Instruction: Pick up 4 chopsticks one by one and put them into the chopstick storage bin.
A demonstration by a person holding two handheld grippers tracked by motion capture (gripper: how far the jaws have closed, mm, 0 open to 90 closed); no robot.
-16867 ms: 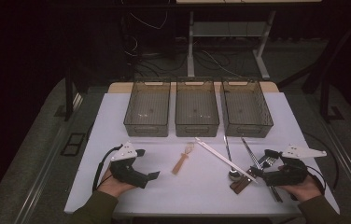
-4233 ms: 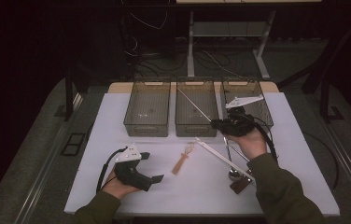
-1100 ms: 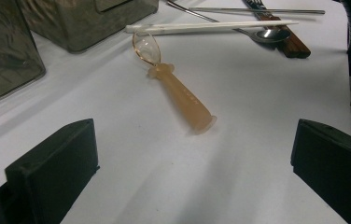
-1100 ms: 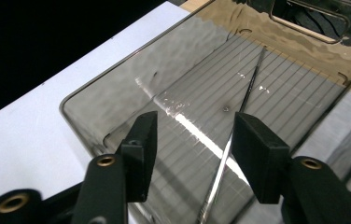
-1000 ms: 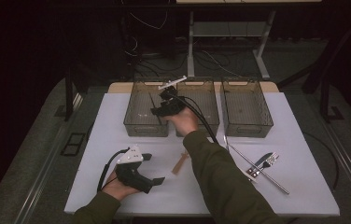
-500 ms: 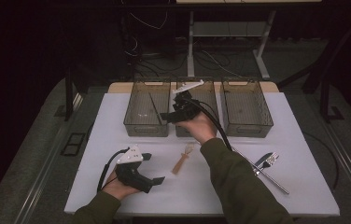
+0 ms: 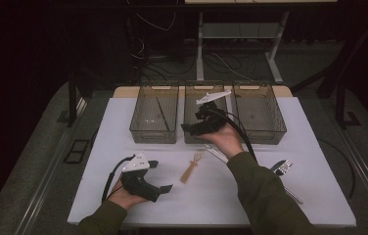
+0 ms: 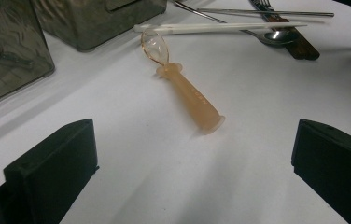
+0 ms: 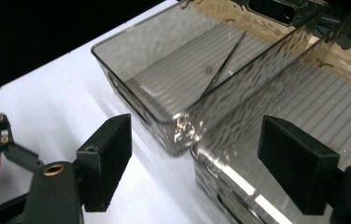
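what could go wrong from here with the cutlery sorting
The right gripper, jaws open with nothing between them after just opening, hangs low by the middle bin; swinging back, it may clip the rim. The spoon has a round handle and could roll when pinched. The chopstick lies across other cutlery, so lifting it may drag those.

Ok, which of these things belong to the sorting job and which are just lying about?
Job: left bin, middle bin, right bin, thin stick inside the left bin, orange spoon, white chopstick, metal cutlery.
Lying about: floor cables, desk frame behind the table.
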